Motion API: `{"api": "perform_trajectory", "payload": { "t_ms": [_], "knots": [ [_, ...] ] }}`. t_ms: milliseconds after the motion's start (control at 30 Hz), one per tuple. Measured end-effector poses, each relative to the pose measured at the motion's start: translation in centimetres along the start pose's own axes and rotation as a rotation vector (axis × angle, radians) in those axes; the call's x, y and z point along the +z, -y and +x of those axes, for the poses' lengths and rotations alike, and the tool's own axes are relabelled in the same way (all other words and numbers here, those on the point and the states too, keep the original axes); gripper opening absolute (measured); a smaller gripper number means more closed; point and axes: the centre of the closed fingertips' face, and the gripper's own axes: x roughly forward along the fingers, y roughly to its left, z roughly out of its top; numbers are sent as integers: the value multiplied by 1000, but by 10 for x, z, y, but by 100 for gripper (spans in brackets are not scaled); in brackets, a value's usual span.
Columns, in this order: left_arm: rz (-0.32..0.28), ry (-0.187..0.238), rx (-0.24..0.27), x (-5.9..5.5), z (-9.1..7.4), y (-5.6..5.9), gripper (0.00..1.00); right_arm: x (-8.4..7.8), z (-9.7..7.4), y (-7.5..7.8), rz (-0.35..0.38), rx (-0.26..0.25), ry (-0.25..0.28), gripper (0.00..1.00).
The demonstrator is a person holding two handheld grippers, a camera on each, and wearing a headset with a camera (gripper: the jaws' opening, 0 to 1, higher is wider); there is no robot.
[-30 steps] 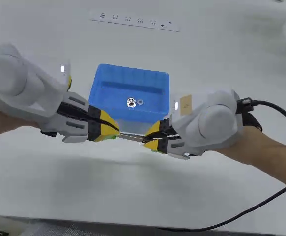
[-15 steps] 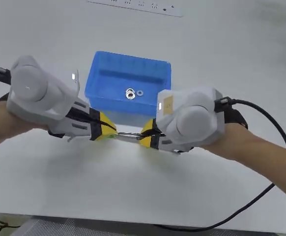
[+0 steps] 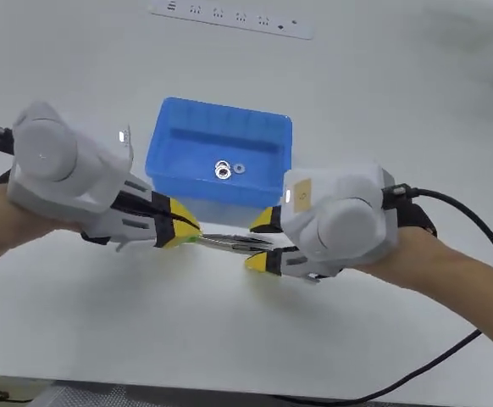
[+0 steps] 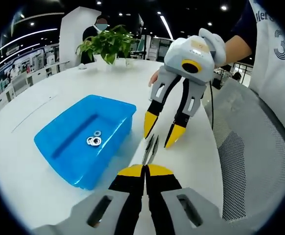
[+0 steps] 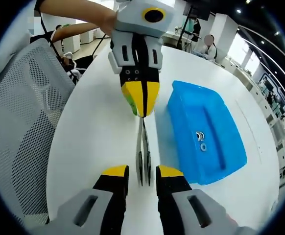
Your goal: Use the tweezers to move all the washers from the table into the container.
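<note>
Silver tweezers [image 3: 229,243] lie level over the white table in front of the blue container [image 3: 168,140]. My left gripper [image 3: 191,233] is shut on their left end. My right gripper [image 3: 262,242] stands open, one jaw on each side of the tweezers' tip end without touching. A few washers [image 3: 225,170] lie inside the container. The left gripper view has my shut jaws [image 4: 145,169], the tweezers [image 4: 150,147] and the open right gripper [image 4: 162,131]. In the right gripper view the tweezers [image 5: 142,142] run between my open jaws [image 5: 143,172] up to the left gripper [image 5: 141,105].
A white power strip [image 3: 229,19] lies at the table's far edge. A black cable [image 3: 450,348] trails from the right gripper over the table's near right. A grey mesh chair [image 5: 20,122] stands at the near edge, and a potted plant [image 4: 106,44] stands far off.
My right gripper has opened and let go of the tweezers' tip end. The left gripper still holds them, in about the same place.
</note>
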Motion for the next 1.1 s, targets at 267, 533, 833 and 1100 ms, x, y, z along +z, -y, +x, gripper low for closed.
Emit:
{"api": "perform_trajectory", "payload": {
  "t_ms": [267,533,833,1100],
  "knots": [
    [-207,146,190,-5,-55,14,5,1,-58,2,208,-186,142,23],
    [-225,88,311,-33,-84,48,21,-17,-101,-18,305,-301,184,32],
    [-226,196,328,0,-92,76,69,-3,-130,-49,380,-346,332,70],
    [-181,148,395,13,-87,68,99,9,-141,-40,434,-438,389,96]
  ]
}}
